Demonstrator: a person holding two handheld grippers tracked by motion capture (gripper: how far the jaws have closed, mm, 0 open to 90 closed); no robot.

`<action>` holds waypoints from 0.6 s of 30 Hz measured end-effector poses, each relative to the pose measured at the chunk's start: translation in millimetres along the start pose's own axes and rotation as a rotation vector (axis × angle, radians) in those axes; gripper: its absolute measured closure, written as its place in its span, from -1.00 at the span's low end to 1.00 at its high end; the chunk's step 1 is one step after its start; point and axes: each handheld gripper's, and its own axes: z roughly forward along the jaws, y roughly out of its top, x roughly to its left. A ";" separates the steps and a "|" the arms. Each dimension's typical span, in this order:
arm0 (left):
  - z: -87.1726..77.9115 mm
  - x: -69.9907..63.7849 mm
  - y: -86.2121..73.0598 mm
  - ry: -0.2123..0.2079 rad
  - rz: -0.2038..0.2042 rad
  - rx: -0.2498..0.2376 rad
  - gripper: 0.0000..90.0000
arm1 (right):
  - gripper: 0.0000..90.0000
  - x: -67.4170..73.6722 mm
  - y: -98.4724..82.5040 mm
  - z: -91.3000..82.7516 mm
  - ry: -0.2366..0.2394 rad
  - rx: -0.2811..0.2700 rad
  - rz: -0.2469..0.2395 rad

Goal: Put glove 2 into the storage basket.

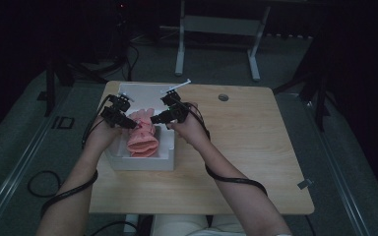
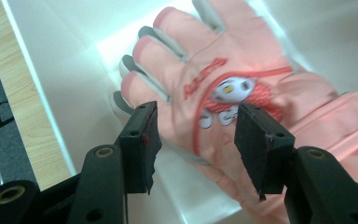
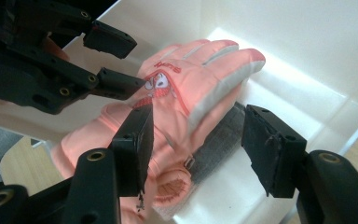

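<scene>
A pink glove with grey finger trim and a cartoon patch lies in a white box on the left of the wooden table. My left gripper hovers over the glove from the left, my right gripper from the right. In the left gripper view the glove lies just beyond the open left gripper, patch side up. In the right gripper view the right gripper stands open around the glove, and the left gripper reaches in at the top left, also open. Grey fabric shows beneath the glove.
The box wall rises close on every side of the glove. The wooden table spreads to the right, with a round grommet near its far edge. A white strip juts up behind the box. A desk frame stands beyond.
</scene>
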 end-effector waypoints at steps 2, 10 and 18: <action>-2.6 -1.2 -0.1 0.004 -0.002 -0.010 0.09 | -0.03 -0.9 -1.0 -2.1 0.001 -0.007 -0.004; -16.8 -15.3 0.6 -0.052 -0.007 -0.092 0.03 | -0.12 -7.5 -8.9 -21.5 0.022 -0.057 -0.033; -28.1 -39.9 7.7 -0.109 0.005 -0.160 -0.35 | -0.40 -19.5 -19.1 -50.9 0.036 -0.117 -0.046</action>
